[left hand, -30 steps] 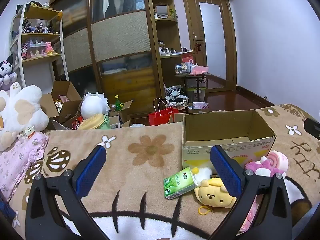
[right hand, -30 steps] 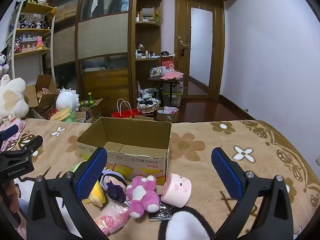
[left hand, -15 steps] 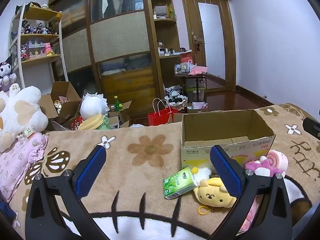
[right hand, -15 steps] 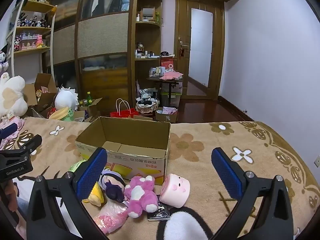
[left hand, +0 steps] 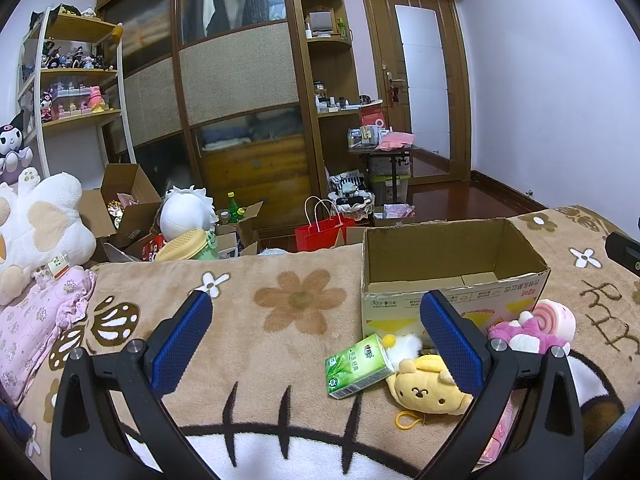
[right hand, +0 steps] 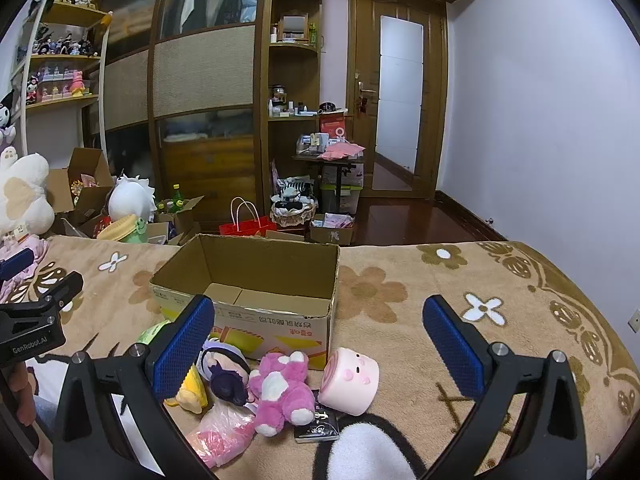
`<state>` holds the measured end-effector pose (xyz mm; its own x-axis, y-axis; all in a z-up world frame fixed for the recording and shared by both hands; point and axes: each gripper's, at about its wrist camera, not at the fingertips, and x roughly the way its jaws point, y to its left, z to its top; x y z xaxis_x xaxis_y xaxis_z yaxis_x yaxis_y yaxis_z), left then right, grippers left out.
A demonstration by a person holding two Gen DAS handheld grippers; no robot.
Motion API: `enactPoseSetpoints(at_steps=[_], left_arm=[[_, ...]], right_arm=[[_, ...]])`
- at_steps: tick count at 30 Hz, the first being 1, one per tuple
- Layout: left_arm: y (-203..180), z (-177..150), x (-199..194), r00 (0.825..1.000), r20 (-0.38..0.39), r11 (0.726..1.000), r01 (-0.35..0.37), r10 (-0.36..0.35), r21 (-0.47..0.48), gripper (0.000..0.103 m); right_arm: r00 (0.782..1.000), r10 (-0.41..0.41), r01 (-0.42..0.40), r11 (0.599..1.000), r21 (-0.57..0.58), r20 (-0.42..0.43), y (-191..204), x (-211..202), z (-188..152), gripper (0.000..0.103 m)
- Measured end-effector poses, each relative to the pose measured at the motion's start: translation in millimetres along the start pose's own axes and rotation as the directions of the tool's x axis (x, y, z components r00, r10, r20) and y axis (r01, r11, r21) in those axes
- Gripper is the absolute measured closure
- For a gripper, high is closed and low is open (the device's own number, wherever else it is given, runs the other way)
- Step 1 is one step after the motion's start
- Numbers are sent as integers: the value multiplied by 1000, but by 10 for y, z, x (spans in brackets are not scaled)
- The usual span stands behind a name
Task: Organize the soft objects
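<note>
An open, empty cardboard box (left hand: 452, 276) (right hand: 256, 280) stands on a beige flowered blanket (left hand: 280, 344). Soft toys lie in front of it: a yellow plush (left hand: 428, 388), a pink plush bear (right hand: 282, 390), a pink roll-shaped plush with a face (right hand: 350, 378), a dark-haired doll (right hand: 224, 374), a pink packet (right hand: 218, 436) and a green tissue pack (left hand: 358, 364). My left gripper (left hand: 316, 340) is open and empty, above the blanket left of the toys. My right gripper (right hand: 318, 344) is open and empty, over the toys.
A large white plush (left hand: 36, 224) and pink cloth (left hand: 36, 328) lie at the blanket's left. Behind the bed are open cartons (left hand: 120, 204), a red bag (left hand: 322, 232), wardrobe and shelves. A small dark packet (right hand: 318, 426) lies by the pink bear.
Both grippers have drifted only slightly; the box and toys sit a touch lower in the right wrist view. Both stay open and empty.
</note>
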<state>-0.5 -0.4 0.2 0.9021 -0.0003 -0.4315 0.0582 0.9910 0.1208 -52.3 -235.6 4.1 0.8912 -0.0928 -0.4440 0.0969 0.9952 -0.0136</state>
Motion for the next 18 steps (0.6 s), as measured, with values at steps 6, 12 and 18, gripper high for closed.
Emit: enactPoseSetpoints(at_steps=[6,12,18], left_arm=[[-1,1,1,1000,0,1000,1,-1,1,0],[-3,-10,-5,1000,-1,1000,0,0,2,0],[-3,-10,-5,1000,-2,1000,0,0,2,0]], right_arm=[[1000,-2,2,1000,2,0,-3,-2,2,0],[1000,-1,1,1000,1,-1,-3,-5,3,0],[1000,-1,1,1000,2,-1,-2,-6,3,0]])
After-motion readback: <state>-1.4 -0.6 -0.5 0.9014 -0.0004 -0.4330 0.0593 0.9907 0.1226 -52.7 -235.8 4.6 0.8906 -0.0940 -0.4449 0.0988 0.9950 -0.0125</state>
